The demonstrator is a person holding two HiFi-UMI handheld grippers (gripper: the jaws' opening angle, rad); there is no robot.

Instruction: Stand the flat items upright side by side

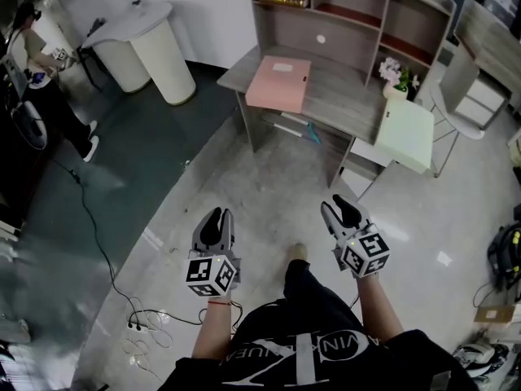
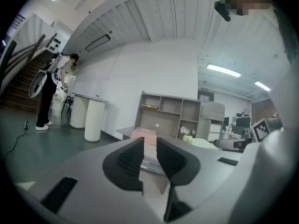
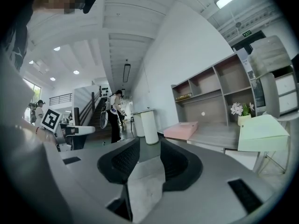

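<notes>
Left gripper (image 1: 221, 216): lower centre-left of the head view, held out over bare floor. Its jaws stand a narrow slit apart with nothing between them, as the left gripper view (image 2: 150, 141) confirms.
Right gripper (image 1: 340, 210): lower centre-right, level with the left. Its jaws are parted rather wider and are likewise empty (image 3: 146, 143).
Pink flat item (image 1: 278, 84): upper centre, lying flat on the desk (image 1: 342, 96) near its left front corner, well apart from both grippers.
Pale green flat item (image 1: 404, 133): upper right, lying flat at the desk's right end, seemingly jutting past the edge.
Shelf unit (image 1: 350, 15): top of the frame, at the back of the desk.
Handling (judged): both items look stiff, slab-like and fairly light. Their smooth faces are likely to slip under a shallow pinch.
Hold (judged): pinch deep over a free long edge. The green item's overhang offers the easiest entry, while the pink one needs an edge tipped up first.
Risk (judged): a thin slab set on edge may topple unless steadied by the other gripper.
</notes>
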